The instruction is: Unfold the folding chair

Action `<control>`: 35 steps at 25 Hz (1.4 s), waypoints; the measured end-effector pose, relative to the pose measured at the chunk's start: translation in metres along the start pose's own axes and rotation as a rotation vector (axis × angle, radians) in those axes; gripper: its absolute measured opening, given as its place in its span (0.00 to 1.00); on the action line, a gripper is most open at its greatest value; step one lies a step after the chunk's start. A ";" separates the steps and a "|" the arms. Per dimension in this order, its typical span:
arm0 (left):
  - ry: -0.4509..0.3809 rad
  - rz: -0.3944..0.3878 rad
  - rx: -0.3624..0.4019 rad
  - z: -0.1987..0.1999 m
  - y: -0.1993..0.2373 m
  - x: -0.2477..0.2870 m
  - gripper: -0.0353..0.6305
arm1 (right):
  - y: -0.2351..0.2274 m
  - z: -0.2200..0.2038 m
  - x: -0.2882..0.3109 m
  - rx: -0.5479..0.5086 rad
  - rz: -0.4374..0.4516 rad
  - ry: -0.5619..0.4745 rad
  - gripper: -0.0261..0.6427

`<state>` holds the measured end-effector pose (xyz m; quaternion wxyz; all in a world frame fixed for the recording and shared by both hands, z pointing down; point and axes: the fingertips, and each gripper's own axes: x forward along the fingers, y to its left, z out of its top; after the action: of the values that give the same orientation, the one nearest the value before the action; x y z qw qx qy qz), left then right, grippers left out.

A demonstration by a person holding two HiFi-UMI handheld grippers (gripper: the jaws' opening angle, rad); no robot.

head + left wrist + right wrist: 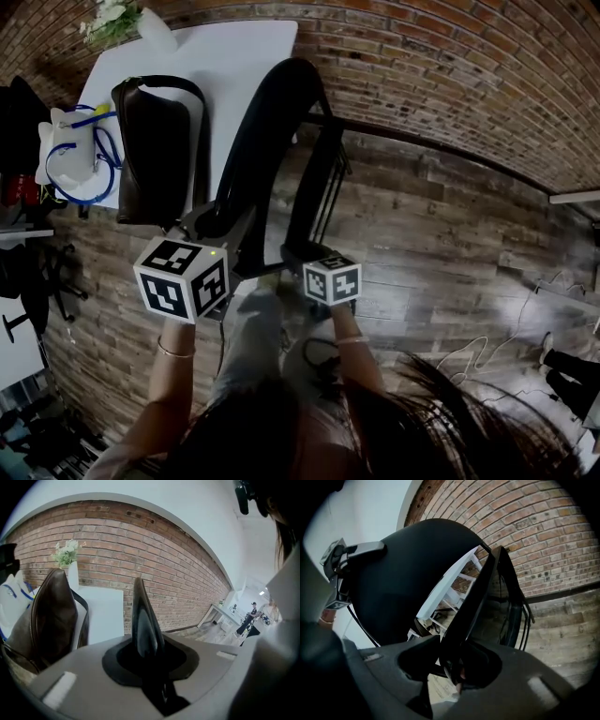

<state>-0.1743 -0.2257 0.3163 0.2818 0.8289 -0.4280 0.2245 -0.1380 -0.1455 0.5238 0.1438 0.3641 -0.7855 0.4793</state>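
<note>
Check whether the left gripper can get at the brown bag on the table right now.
Probably not yet: the left gripper is clamped on the folding chair. The brown bag stands close beside it with nothing between.

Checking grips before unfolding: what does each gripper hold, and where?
The chair: left gripper on the rounded panel's edge, right gripper on the other panel's edge.
</note>
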 end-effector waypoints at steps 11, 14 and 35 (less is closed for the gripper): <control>-0.018 0.005 0.002 -0.001 -0.020 0.006 0.17 | -0.023 -0.007 -0.034 0.030 0.029 0.005 0.25; -0.029 0.008 -0.006 -0.001 -0.021 0.007 0.17 | -0.028 -0.008 -0.040 0.036 0.037 0.010 0.25; -0.069 0.029 -0.034 -0.005 -0.040 0.016 0.17 | -0.074 -0.026 -0.093 0.072 0.082 0.044 0.27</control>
<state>-0.1329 -0.2133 0.3187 0.2775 0.8250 -0.4530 0.1926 -0.0247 -0.1031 0.5315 0.1282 0.3259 -0.7786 0.5206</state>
